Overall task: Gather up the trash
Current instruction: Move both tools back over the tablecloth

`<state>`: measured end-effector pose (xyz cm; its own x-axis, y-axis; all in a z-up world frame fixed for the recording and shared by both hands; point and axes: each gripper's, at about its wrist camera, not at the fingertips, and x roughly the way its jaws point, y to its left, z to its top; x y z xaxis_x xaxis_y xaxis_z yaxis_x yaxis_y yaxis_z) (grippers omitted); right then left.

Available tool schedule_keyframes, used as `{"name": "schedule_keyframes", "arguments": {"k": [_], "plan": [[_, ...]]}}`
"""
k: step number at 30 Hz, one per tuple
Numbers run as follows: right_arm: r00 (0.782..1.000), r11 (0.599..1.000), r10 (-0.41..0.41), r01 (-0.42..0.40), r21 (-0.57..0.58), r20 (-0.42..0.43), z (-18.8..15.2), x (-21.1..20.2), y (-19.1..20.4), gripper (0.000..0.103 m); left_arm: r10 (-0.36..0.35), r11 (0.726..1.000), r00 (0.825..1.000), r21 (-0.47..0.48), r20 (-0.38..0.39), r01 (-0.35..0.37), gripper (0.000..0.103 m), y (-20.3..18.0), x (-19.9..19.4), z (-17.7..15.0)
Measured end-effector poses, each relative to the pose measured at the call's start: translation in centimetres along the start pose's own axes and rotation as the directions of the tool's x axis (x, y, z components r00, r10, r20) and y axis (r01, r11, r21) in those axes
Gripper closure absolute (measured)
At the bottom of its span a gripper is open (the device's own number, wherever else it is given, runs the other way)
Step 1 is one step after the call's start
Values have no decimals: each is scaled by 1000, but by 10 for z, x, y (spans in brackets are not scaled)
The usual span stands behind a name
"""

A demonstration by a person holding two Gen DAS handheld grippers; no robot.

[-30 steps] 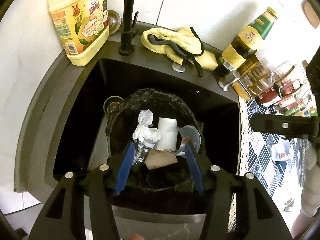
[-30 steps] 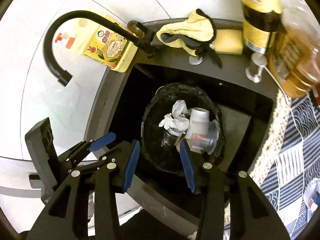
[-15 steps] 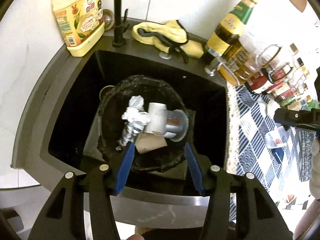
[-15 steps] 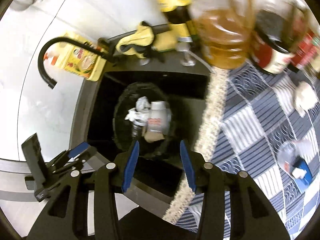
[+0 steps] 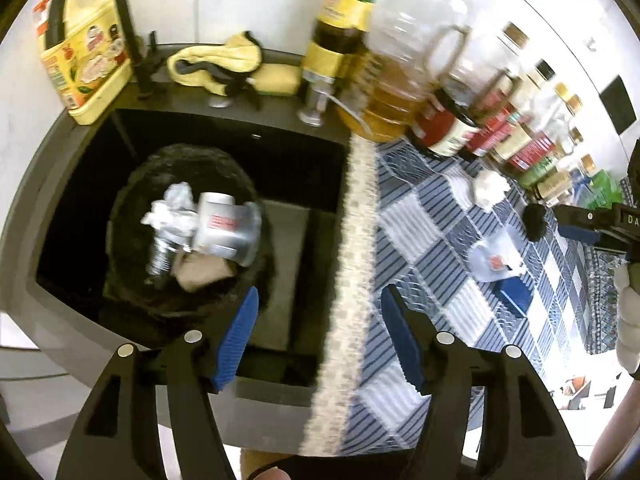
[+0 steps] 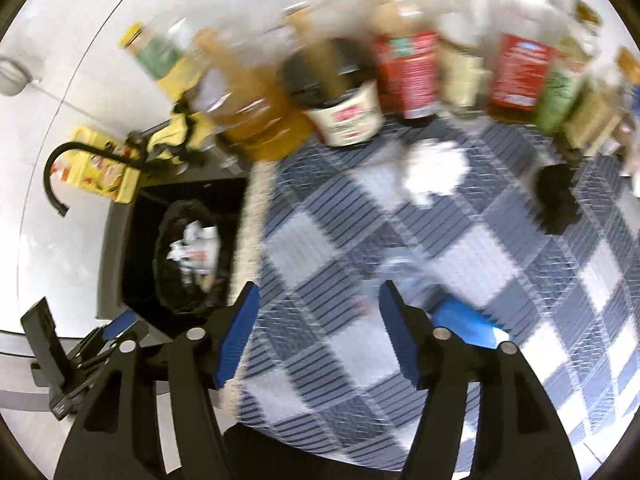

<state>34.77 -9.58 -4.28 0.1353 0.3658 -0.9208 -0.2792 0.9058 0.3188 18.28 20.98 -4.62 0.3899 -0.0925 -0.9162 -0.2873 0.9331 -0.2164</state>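
My right claw (image 6: 318,334), jaws opening and empty, hangs nearest the crumpled wrapper (image 6: 404,280), just ahead on the checked cloth (image 6: 480,248), right of the sink bin (image 6: 188,258).

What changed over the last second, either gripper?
Both grippers swung from over the bin in the sink toward the checked cloth. The left gripper and right gripper are opening, both empty. The trash in the bin and the crumpled tissue stayed put.
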Motion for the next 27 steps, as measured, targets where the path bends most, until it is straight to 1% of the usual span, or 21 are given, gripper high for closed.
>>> {"name": "schedule_keyframes", "arguments": {"k": [3, 5, 6, 7, 9, 10, 12, 16, 20, 23, 25, 27], "plan": [[998, 999, -53, 53, -10, 26, 1, -15, -30, 35, -8, 1000, 1000, 9, 1, 8, 36, -32, 1, -11], [997, 998, -68, 68, -5, 36, 2, -24, -53, 30, -8, 1000, 1000, 17, 4, 8, 36, -47, 1, -17], [997, 998, -69, 69, -6, 38, 3, -27, -63, 26, -7, 1000, 1000, 22, 7, 7, 36, -59, 0, -21], [997, 997, -72, 73, -7, 39, 3, -29, -70, 24, -8, 1000, 1000, 25, 9, 7, 36, -65, -1, -24], [995, 996, -83, 84, -6, 47, 5, -33, -86, 22, -3, 1000, 1000, 27, 13, 2, 35, -82, -1, -31], [994, 995, -98, 98, -9, 49, 7, -34, -95, 18, -3, 1000, 1000, 25, 13, 3, 35, -89, -1, -33], [993, 994, -111, 112, -10, 48, 10, -34, -109, 18, -1, 1000, 1000, 24, 9, 1, 29, -102, -1, -39], [991, 991, -133, 133, -16, 28, 18, -24, -142, 18, 16, 1000, 1000, 14, 18, -17, 28, -129, -2, -55], [988, 987, -153, 153, -46, 0, 30, -7, -166, 18, 38, 999, 999, -25, 23, -38, 28, -143, 0, -72], [988, 986, -154, 152, -75, -31, 37, 9, -177, 18, 61, 996, 998, -65, 34, -59, 28, -150, -2, -84], [990, 989, -128, 123, -87, -63, 43, 21, -184, 18, 78, 993, 996, -95, 43, -74, 27, -153, -3, -91], [988, 990, -125, 118, -77, -95, 50, 35, -194, 18, 90, 988, 995, -130, 49, -83, 25, -156, -4, -96]]}}
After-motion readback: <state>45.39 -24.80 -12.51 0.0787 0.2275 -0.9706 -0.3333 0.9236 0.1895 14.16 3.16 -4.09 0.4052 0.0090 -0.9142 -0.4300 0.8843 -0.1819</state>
